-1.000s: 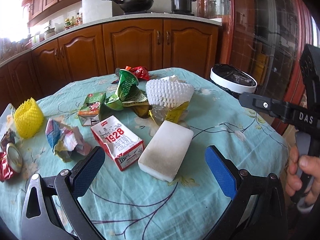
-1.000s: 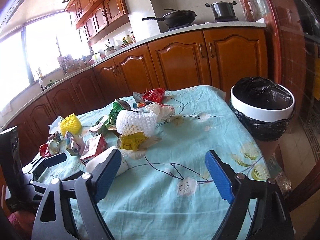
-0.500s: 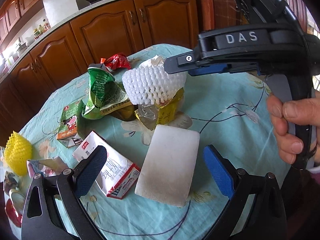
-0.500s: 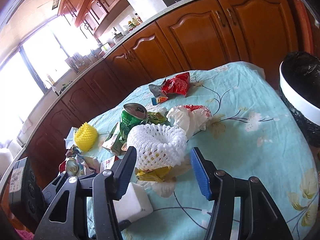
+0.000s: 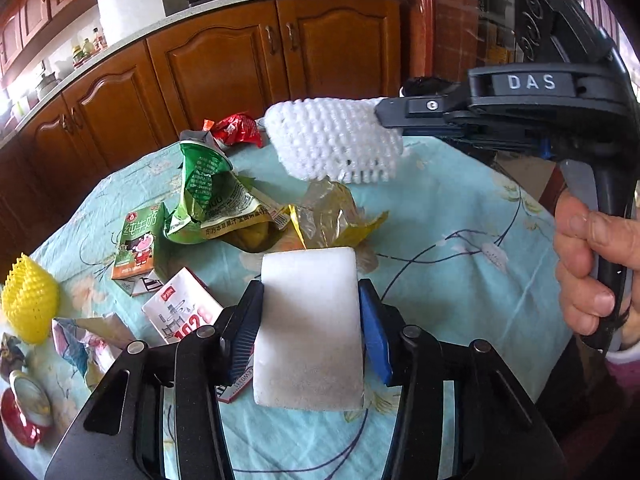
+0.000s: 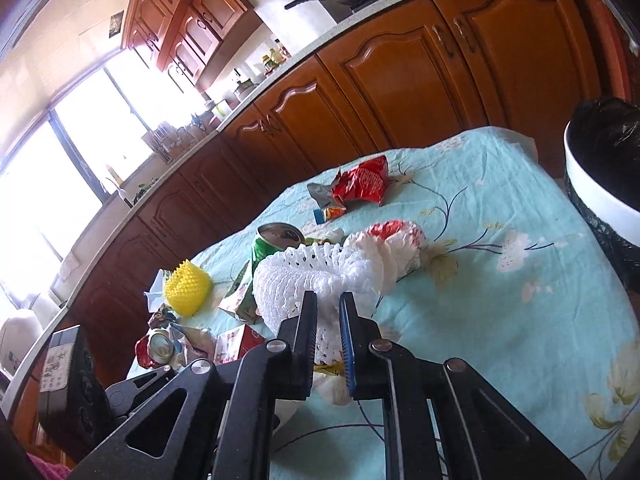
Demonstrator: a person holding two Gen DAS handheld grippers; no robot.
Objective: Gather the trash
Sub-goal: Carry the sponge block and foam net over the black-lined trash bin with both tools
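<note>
My left gripper is shut on a white foam block, its blue pads pressing both long sides just above the tablecloth. My right gripper is shut on a white foam fruit net and holds it lifted off the table; the net also shows in the left wrist view, hanging from the right gripper's fingers. The white bin with a black liner stands off the table's right edge.
On the teal flowered tablecloth lie a green wrapper, yellow wrapper, red-white carton, milk carton, yellow foam net, red wrapper, green can, white bag. Wooden cabinets stand behind.
Both grippers have closed: the left on the foam block, the right on the white net, which has risen off the yellow wrapper.
</note>
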